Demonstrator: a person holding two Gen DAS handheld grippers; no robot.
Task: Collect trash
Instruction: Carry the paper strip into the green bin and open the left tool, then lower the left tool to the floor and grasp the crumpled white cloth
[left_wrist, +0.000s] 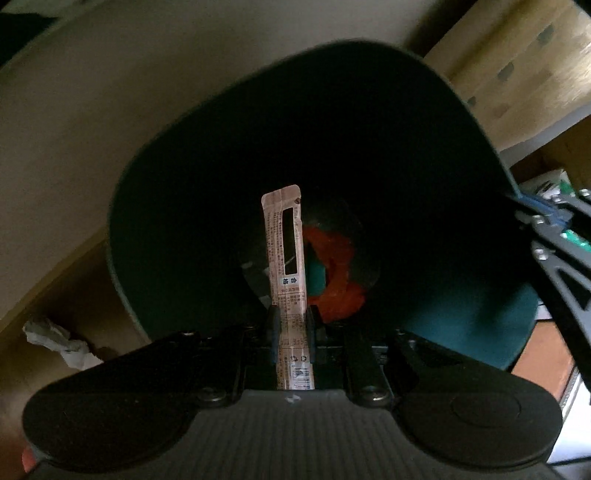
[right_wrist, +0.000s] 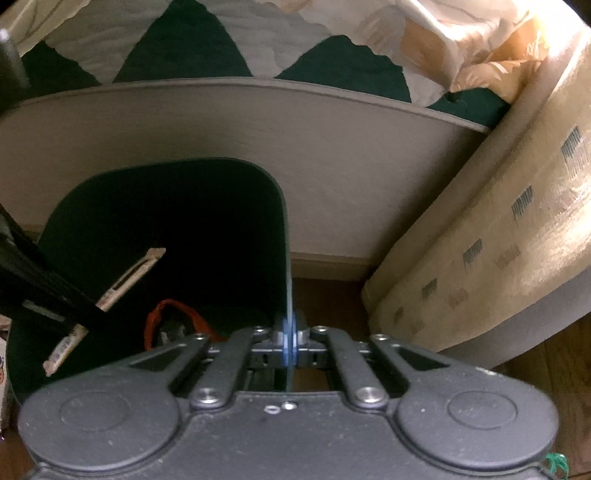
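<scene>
My left gripper is shut on a long pink-brown sachet wrapper and holds it upright over the mouth of a dark green bin. Orange plastic trash lies at the bin's bottom. My right gripper is shut on the bin's rim, pinching its right wall. In the right wrist view the wrapper and the left gripper's finger reach in over the bin from the left, above the orange trash.
A crumpled white tissue lies on the wooden floor left of the bin. A beige mattress leans against the bed frame on the right. A patterned quilt covers the bed behind the bin.
</scene>
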